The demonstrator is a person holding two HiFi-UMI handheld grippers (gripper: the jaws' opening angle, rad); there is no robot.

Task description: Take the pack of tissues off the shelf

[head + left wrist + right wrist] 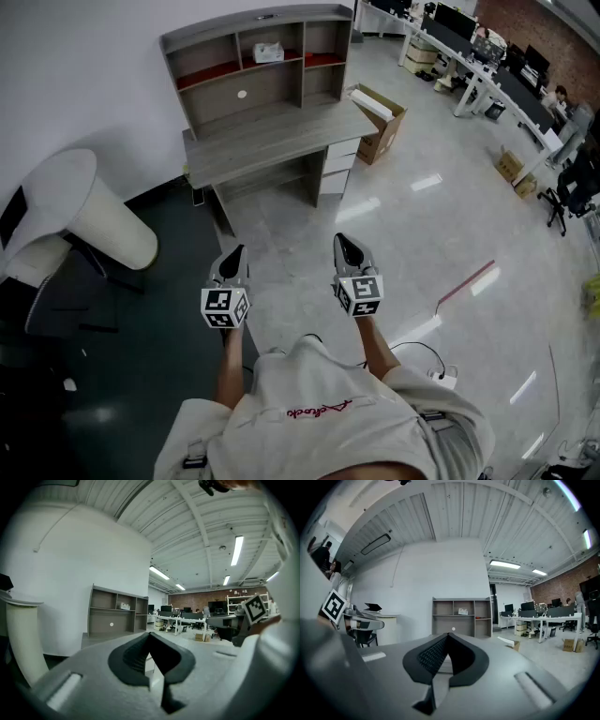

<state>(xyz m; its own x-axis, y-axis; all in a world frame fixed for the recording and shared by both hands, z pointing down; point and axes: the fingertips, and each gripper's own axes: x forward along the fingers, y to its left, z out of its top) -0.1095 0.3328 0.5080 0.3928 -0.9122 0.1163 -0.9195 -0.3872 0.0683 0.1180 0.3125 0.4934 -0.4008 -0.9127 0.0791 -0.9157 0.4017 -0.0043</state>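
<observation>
The pack of tissues (268,52) is a small white pack in the middle top compartment of the grey shelf unit (258,86), which stands on a desk against the white wall. It also shows small and far off in the left gripper view (124,606) and the right gripper view (462,611). My left gripper (233,253) and right gripper (344,242) are held side by side over the floor, well short of the desk, pointing roughly level toward it. Both have their jaws together with nothing between them (150,635) (448,636).
An open cardboard box (380,117) sits on the floor right of the desk (281,141). A white chair (80,211) stands at the left on dark flooring. Office desks with monitors (487,66) fill the far right. A cable and power strip (441,375) lie near my feet.
</observation>
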